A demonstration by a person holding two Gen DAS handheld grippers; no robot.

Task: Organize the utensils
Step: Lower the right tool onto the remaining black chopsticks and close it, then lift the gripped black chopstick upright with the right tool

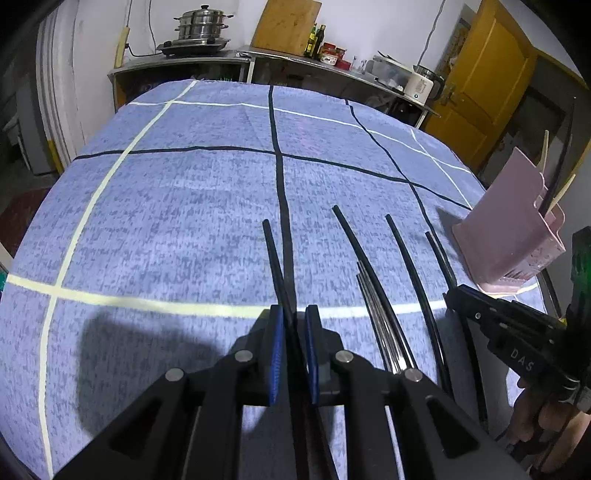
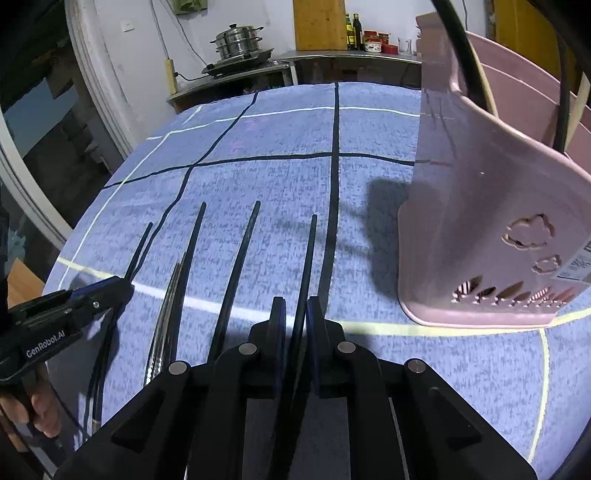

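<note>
- Left hand-held gripper [image 1: 295, 314]: jaws clenched on a single black chopstick [image 1: 273, 254], which runs between the blue pads [image 1: 277, 354] and projects forward over the table [image 1: 147, 221]
- Right hand-held gripper [image 2: 295, 306]: likewise clenched on another black chopstick [image 2: 308, 254], held between its pads with the tip pointing ahead
- Loose utensils: two further black chopsticks [image 2: 240, 266] and a pair of metal chopsticks [image 2: 166, 314] lie side by side on the blue checked tablecloth [image 2: 277, 133], between the two held ones
- Pink utensil holder [image 2: 480, 221]: stands upright on the table just to the right of the right hand-held gripper; already holds several dark and pale sticks that rise above its rim
- Background: steamer pot [image 1: 201, 26], bottles and a wooden board on a counter behind; not involved
- Step in hand, by judgement: each hand has a chopstick secured and is at the carry stage, holder not yet reached
- Next move calls for: raising each chopstick clear of the cloth, tipping it upright and lowering it into a compartment of the holder; the right hand is better placed to go first
- Risk, by judgement: thin stick may pivot in the pads during tilting
</note>
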